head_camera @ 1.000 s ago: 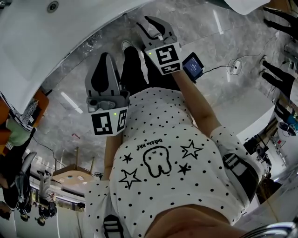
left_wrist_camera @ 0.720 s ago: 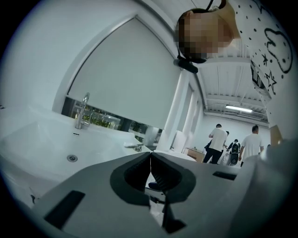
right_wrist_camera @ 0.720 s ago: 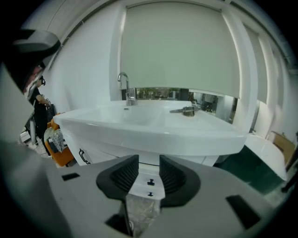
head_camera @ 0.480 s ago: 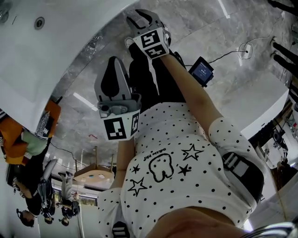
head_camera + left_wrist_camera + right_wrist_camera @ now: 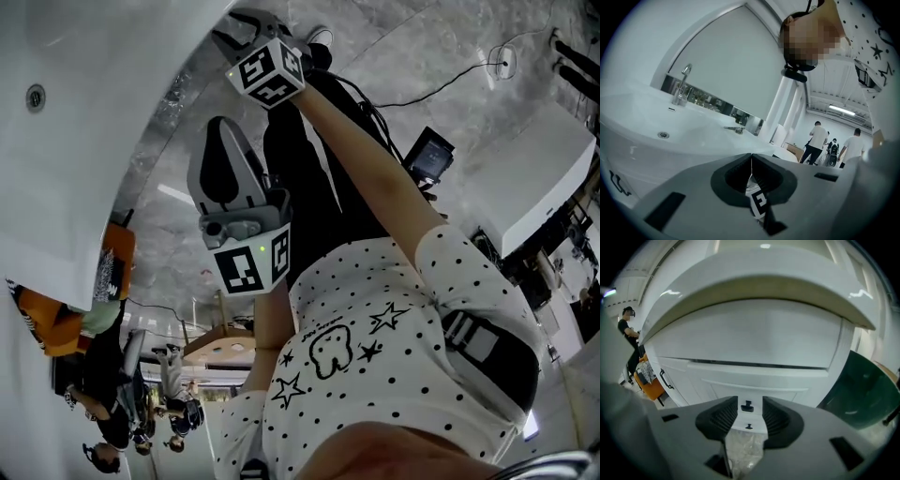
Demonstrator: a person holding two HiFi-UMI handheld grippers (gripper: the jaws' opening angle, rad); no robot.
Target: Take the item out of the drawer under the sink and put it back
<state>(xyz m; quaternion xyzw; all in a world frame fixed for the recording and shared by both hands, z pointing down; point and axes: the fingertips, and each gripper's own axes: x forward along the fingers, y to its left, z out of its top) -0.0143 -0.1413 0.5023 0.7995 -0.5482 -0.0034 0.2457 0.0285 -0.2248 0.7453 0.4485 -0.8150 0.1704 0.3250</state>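
Under the sink (image 5: 754, 291), the drawer (image 5: 754, 385) was found shut in the white cabinet (image 5: 693, 376), and the item was hidden from every view, so its place could not be told beyond that closed front. The right gripper (image 5: 750, 400) was aimed straight at the drawer, and its jaws had just been opening: they were held wide, with nothing between the pads. Only the small dark knob (image 5: 747, 405) was framed in the gap, beyond the tips, with a second knob (image 5: 748, 426) lower down and a strip of marble floor (image 5: 740, 451) beneath. A black handle (image 5: 665, 379) was shown on the cabinet front to the left, and something orange (image 5: 651, 387) was set just beside it. The left gripper (image 5: 751, 159) was a different story: its jaws were pressed together, pad to pad, with nothing caught in them, and it was pointed across the basin, the tap (image 5: 680, 86) being seen off to the left. Under the closed pads a scrap of black-and-white marker pattern was glimpsed. In the head view the left gripper was held close in beside dark trousers (image 5: 300, 178), while the right one was stretched further out, near the sink's curved white edge. A small screen (image 5: 431, 155) was lying on the floor, well apart from both grippers.
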